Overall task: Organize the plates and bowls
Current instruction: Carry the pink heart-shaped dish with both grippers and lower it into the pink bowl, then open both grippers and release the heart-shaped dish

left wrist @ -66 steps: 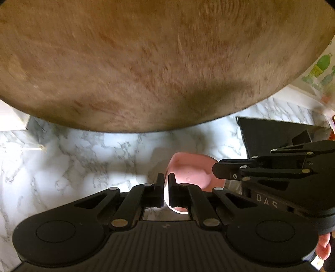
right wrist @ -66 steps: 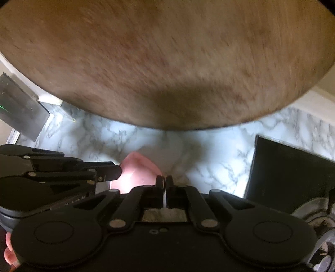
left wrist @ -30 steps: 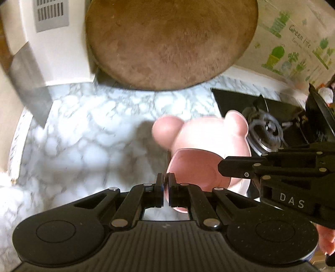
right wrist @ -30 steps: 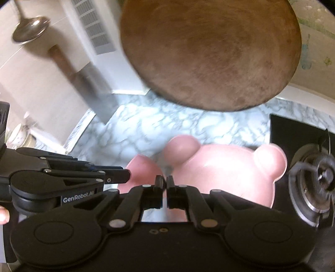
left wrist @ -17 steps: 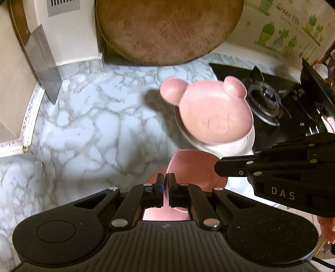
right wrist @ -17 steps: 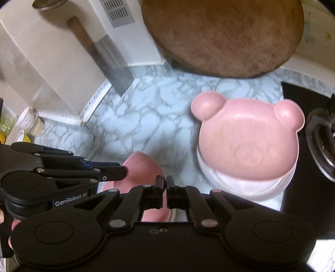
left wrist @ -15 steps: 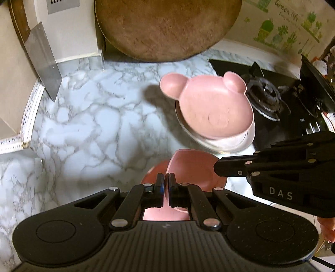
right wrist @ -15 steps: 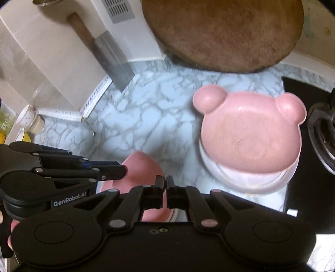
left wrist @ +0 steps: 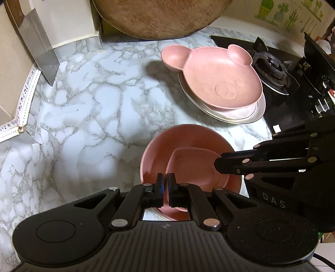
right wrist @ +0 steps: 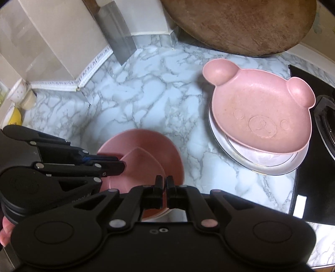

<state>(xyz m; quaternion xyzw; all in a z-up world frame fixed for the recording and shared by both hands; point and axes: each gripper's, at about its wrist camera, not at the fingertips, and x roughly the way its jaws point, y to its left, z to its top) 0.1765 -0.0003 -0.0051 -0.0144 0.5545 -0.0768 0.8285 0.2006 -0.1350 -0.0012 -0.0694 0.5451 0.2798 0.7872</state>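
Observation:
Both grippers are shut on a small pink dish (left wrist: 194,167), one on each side of its rim. My left gripper (left wrist: 166,186) pinches its near edge; my right gripper (right wrist: 164,188) pinches the opposite edge. The dish (right wrist: 144,161) hangs just over a larger round pink bowl (left wrist: 163,144) on the marble counter, and I cannot tell if they touch. That bowl also shows in the right wrist view (right wrist: 163,144). A pink bear-shaped plate (left wrist: 219,77) lies on a white plate (left wrist: 247,116) further back. The bear plate (right wrist: 261,113) and white plate (right wrist: 272,167) show in the right wrist view.
A round wooden board (left wrist: 159,16) leans on the back wall. A cleaver (left wrist: 39,52) hangs at the left. A black gas hob (left wrist: 278,69) is at the right. A small cup (right wrist: 23,94) stands at far left. Bare marble counter (left wrist: 88,108) lies to the left.
Both grippers pulled back and down from the wooden board with the small dish. The round pink bowl came into view below it, and the dish now sits low over that bowl.

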